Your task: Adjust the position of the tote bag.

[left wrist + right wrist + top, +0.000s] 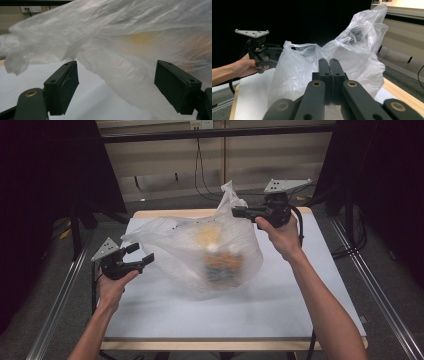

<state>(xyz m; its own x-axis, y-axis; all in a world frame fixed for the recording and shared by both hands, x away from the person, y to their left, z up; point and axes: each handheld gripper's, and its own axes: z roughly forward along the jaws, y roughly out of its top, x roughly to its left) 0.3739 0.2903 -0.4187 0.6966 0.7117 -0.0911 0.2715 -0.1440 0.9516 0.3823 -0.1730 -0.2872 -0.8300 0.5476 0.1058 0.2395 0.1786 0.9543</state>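
- A thin clear plastic bag sits in the middle of the table, bulging, with its top pulled up at the far side.
- Inside it are a pale yellowish thing and a box-like orange and dark thing — both blurred by the film and hard to make out.
- The right gripper, far right of the bag, has its jaws clenched on the bag's top edge; the pinched plastic is hidden between them.
- The left gripper is at the bag's left edge, jaws spread wide — plastic hangs just beyond them, and I cannot tell whether it touches.
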